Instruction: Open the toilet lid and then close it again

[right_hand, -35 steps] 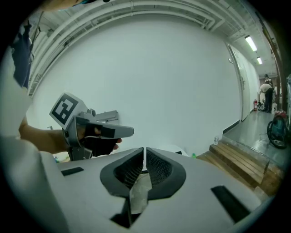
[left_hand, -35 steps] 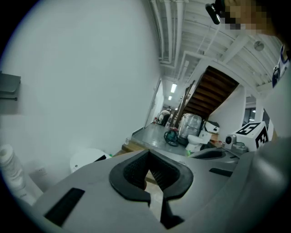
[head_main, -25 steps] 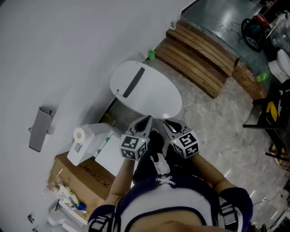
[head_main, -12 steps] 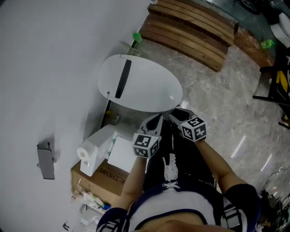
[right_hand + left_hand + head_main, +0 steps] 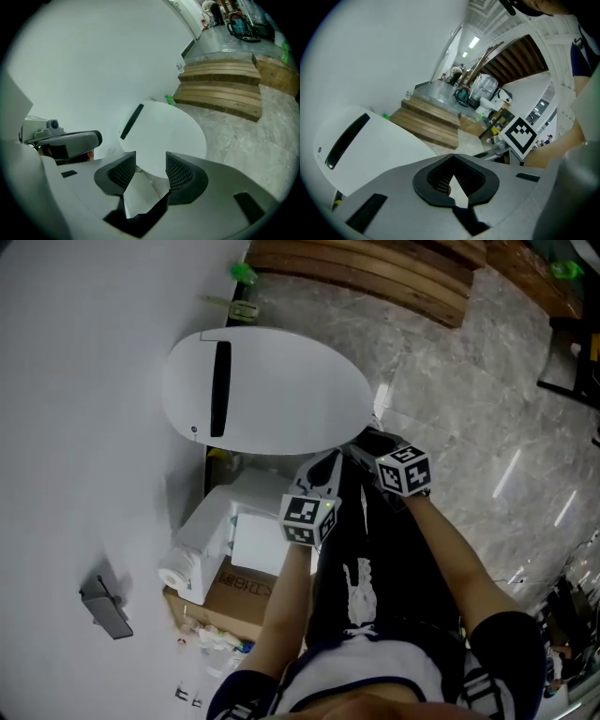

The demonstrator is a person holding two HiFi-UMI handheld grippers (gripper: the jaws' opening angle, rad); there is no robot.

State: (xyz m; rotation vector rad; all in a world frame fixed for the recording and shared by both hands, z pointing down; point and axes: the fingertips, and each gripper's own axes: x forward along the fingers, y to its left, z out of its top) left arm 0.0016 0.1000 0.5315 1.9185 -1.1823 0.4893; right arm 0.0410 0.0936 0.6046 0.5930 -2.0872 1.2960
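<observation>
Two grippers: left gripper (image 5: 323, 468) and right gripper (image 5: 371, 440), side by side at the front edge of the toilet lid (image 5: 267, 390).
Toilet lid: white, lying shut, with a dark strip (image 5: 221, 388) near the hinge end.
Left gripper: jaws pressed together, nothing held.
Right gripper: jaws have just been spreading; the gap is bare, with the lid's rim just ahead.
Change: both grippers have dropped toward the lid over the last second.
Meaning: probably lining up to catch the front rim; lifting not yet begun.
</observation>
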